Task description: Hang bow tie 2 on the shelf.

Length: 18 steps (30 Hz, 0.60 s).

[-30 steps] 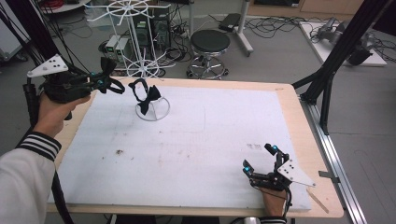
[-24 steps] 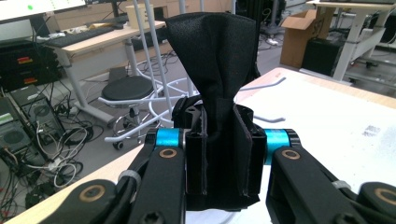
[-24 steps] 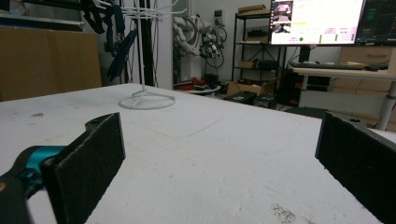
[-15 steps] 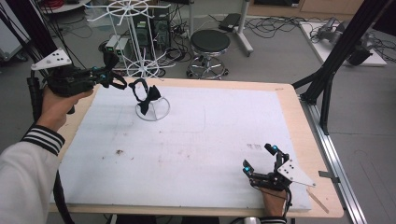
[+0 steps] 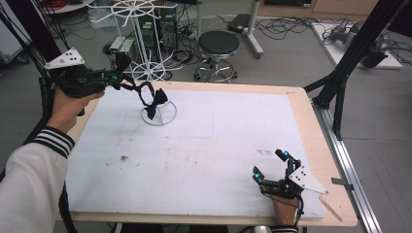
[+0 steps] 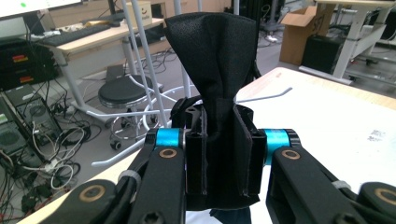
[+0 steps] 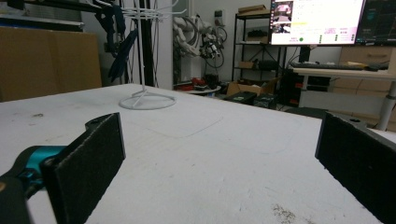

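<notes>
Left hand-held gripper (image 5: 115, 77), raised over the bench's (image 5: 301, 121) far left corner, pinches a black bow tie (image 6: 219, 93) above the white wire stand (image 5: 158, 115); the tie's lower edge is cut off. Right hand-held gripper (image 5: 270, 171) rests spread near the near right corner

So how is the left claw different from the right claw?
The left claw is lifted in the air at the table's far left corner; the right claw sits low at the near right edge. The left claw is shut on a black bow tie, while the right claw is open and holds nothing. Both have black jaws with blue parts and a grey plate on top.
</notes>
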### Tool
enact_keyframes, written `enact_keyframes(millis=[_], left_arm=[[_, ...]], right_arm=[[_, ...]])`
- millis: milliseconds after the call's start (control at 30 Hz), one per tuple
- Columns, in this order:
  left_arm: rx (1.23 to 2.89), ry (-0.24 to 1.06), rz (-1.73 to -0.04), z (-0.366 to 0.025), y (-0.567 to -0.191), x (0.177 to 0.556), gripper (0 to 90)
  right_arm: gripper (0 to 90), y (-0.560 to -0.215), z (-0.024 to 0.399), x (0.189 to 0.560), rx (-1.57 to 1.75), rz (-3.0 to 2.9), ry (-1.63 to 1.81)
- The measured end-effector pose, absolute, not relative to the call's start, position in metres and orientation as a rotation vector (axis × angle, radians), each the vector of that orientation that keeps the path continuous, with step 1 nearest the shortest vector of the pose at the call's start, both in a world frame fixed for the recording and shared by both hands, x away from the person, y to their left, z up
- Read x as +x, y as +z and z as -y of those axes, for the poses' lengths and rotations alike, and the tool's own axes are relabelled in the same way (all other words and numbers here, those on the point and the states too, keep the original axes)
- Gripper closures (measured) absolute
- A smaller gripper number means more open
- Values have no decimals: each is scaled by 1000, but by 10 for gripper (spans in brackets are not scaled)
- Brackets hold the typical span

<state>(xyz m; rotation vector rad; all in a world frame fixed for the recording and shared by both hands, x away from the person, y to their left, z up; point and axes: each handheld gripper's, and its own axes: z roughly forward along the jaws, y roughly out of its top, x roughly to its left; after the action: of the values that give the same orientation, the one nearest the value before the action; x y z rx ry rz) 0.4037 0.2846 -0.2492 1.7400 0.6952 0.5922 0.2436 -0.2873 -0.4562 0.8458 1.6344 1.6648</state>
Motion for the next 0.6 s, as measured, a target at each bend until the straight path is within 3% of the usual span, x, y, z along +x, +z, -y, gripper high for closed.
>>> enact_keyframes(millis=[600], left_arm=[[1811,579,-735,-261,-253,412,760]], right_arm=[[7,-456,287,244,843,-1634,1665]])
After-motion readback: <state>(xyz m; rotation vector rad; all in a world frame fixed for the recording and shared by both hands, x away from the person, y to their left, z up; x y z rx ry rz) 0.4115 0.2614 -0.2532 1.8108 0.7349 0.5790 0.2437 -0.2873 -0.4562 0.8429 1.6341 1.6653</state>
